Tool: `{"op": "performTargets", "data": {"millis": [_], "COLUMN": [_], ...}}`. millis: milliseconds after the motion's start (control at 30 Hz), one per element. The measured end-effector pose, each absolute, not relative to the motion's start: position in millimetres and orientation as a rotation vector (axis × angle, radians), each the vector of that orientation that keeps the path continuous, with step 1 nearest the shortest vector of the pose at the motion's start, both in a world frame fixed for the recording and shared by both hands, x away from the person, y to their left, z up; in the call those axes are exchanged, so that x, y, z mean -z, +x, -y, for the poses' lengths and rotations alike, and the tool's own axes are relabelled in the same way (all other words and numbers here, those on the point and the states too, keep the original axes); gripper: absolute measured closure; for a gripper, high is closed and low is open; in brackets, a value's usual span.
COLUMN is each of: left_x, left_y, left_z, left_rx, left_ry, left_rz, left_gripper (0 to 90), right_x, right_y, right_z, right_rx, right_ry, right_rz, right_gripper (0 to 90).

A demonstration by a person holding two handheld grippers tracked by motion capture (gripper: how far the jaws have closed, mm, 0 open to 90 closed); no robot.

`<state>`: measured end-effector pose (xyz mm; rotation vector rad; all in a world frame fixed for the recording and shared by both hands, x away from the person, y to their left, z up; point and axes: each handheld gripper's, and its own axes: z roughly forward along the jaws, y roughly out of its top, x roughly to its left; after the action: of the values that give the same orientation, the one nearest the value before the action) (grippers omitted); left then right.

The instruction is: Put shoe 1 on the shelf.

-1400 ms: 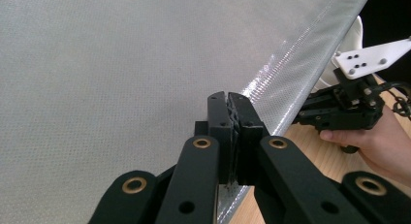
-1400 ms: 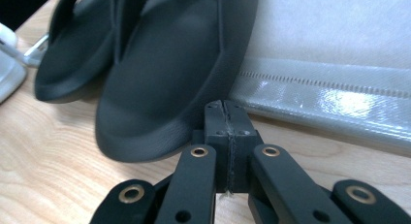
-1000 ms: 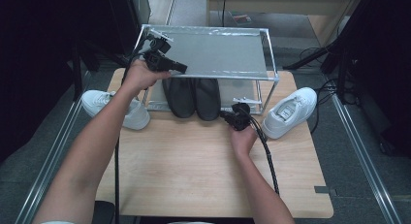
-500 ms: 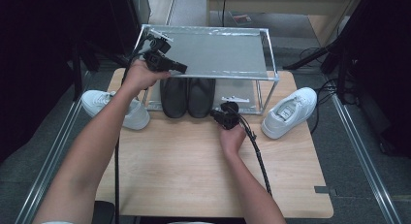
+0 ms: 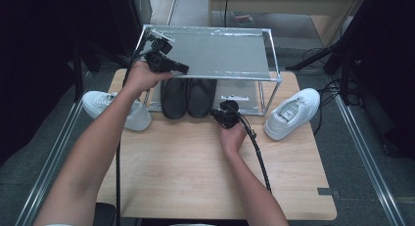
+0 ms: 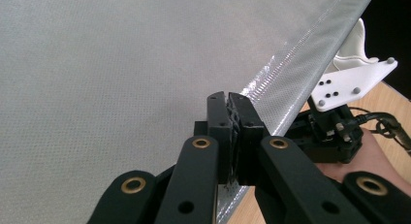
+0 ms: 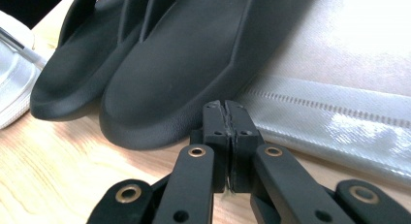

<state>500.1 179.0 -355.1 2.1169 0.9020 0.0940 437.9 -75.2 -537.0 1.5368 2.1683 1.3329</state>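
Right tongs (image 5: 219,113) slid leftward along counter (image 5: 195,177) since earlier frame, now just before black slippers (image 5: 188,96) on rack's (image 5: 274,79) lower shelf, jaws together, empty, likely to nudge them. Left tongs (image 5: 182,68) clamped on rack's top fabric edge (image 6: 286,83), probably steadying it.

A light wooden table (image 5: 195,177) stands on a grey floor (image 5: 372,187). Metal rails (image 5: 49,162) run along the floor on both sides of the table. Beyond the far edge sits pale wooden furniture (image 5: 293,1), with a grey strip of floor beside it. Dark shapes and black stands fill both far corners. Cables (image 5: 323,89) lie on the floor at the right. Light falls evenly from above.
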Motion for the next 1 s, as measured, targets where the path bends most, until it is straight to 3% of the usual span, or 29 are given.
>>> {"op": "performTargets", "data": {"millis": [200,600,1000], "left_x": [351.7,332.7,339.2], "left_y": [498.8,461.6,418.1], "left_z": [-178.4,-187.9,-205.5], "left_rx": [-0.095,-0.063,-0.064], "left_ry": [2.113,2.113,2.097], "left_rz": [-0.913,-0.867,-0.857], "left_gripper": [86.9,59.4,49.5], "right_x": [525.4,498.3,478.5], "right_y": [427.0,381.2,342.1], "right_z": [83.9,105.5,137.1], "right_rx": [-1.343,-1.426,-1.450], "right_ry": [1.470,1.305,1.150], "right_rz": [-2.227,-2.349,-2.408], "right_gripper": [90.0,71.1,59.1]}}
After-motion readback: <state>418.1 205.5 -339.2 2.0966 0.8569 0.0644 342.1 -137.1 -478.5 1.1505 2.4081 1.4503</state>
